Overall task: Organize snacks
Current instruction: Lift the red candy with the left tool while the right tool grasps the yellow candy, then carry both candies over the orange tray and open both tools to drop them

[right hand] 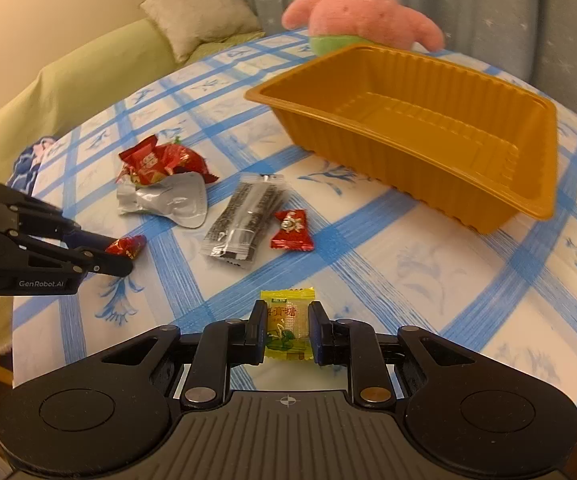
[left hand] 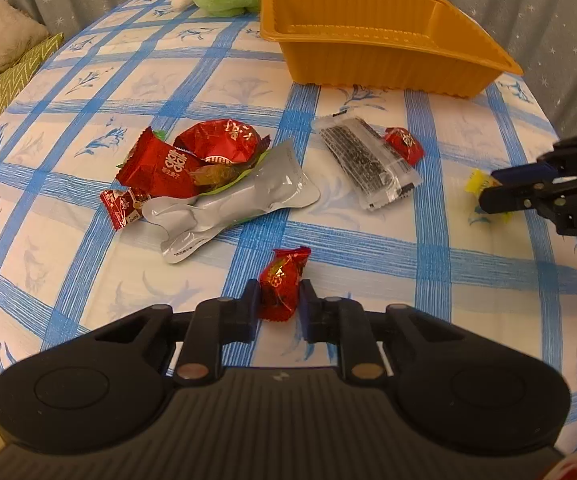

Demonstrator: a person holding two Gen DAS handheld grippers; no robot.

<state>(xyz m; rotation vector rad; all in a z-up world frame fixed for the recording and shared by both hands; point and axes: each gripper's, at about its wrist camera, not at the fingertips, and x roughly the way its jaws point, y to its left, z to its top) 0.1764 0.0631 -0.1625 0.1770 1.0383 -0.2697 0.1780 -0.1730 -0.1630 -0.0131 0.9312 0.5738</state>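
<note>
Two candies are in hand: the left tool (left hand: pixel 279 307) is clamped on a red candy (left hand: pixel 281 286), and the right tool (right hand: pixel 288 330) pinches a yellow candy (right hand: pixel 288 326) by its sides. Both sit just above the bench (left hand: pixel 368 248), near its front edge. The orange tray (right hand: pixel 428 128) stands empty at the far right, so we judge the step to be carrying each sweet over and dropping it in.

To do this well, we keep the grip firm, clear the tray's near rim before opening, and move one tool at a time so they do not cross.

Other snacks remain: a clear seaweed packet (left hand: pixel 368 160), a small red candy (left hand: pixel 404 144) touching it, and farther left a heap of red wrappers (left hand: pixel 184 160) over a silver pouch (left hand: pixel 228 204).

The right wrist view shows the tray's bare floor and the plush toy (right hand: pixel 360 4) beyond it; the left wrist view alone separates the heap's wrappers.
</note>
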